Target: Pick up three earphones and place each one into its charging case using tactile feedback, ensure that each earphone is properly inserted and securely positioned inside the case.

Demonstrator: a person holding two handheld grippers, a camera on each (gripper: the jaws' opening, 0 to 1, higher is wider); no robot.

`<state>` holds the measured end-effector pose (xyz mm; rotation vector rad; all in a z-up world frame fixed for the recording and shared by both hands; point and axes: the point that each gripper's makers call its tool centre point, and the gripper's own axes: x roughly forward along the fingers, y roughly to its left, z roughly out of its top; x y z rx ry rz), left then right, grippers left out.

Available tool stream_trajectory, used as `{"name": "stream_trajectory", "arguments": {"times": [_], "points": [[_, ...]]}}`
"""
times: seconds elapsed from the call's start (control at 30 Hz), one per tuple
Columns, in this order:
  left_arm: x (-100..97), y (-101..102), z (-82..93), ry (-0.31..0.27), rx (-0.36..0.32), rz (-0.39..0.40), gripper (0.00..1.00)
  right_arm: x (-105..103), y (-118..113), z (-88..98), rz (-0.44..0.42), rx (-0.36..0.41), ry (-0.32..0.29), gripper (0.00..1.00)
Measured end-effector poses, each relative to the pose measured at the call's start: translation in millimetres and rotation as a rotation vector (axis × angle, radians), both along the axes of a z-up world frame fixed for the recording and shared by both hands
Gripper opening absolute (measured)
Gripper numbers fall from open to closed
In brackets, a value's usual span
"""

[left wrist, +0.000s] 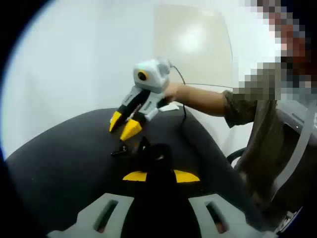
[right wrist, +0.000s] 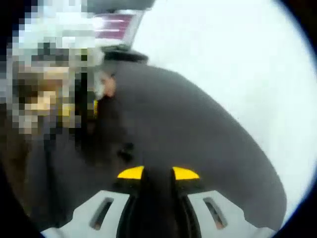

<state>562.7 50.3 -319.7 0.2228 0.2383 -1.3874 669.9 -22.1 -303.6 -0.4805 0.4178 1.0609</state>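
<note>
I am looking over a dark round tabletop point(left wrist: 64, 153) with a pale wall behind it. In the left gripper view a person point(left wrist: 277, 129) in an olive sleeve is sitting at the far right edge, reaching an arm in toward the middle of the tabletop. A thin cable is trailing from that arm's claw across the surface, and something small and white is lying just behind it (I cannot tell what it is). In the right gripper view a red-and-white striped object point(right wrist: 113, 26) is showing beyond the far edge of the tabletop.

A small dark object point(left wrist: 143, 148), possibly a charging case with an earphone, is lying on the tabletop just ahead of the left claw, between the two claws; it is too dark against the surface for me to tell whether it is open or what is sitting in it. In the right gripper view a small dark lump point(right wrist: 126, 151) is lying just ahead of the yellow tips, equally hard to read.

The right claw point(left wrist: 125, 126) is pointing down at the tabletop, its yellow tips slightly spread and gripping nothing that I can make out, hovering just beside the dark object. The left claw point(left wrist: 161, 176) is spread apart, its yellow tips standing either side of a dark gap, and I am seeing nothing pinched between them.
</note>
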Motion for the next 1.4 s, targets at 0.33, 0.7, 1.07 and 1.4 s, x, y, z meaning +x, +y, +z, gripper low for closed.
{"name": "stream_trajectory", "arguments": {"times": [0.33,0.7,1.07,1.4], "points": [[0.1,0,0.0,-0.008,-0.002,-0.002,0.15,-35,36,-12.7,-0.019,0.225,0.198,0.28],[-0.7,0,-0.2,-0.009,-0.002,-0.003,0.15,-37,32,-15.2,0.137,0.042,0.005,0.16],[-0.8,-1,0.1,-0.011,-0.002,-0.003,0.15,-3,-17,-14.7,-0.070,0.030,-0.019,0.22],[-0.2,-1,0.4,-0.010,-0.001,-0.002,0.15,-21,10,-11.9,-0.190,0.321,0.309,0.21]]}}
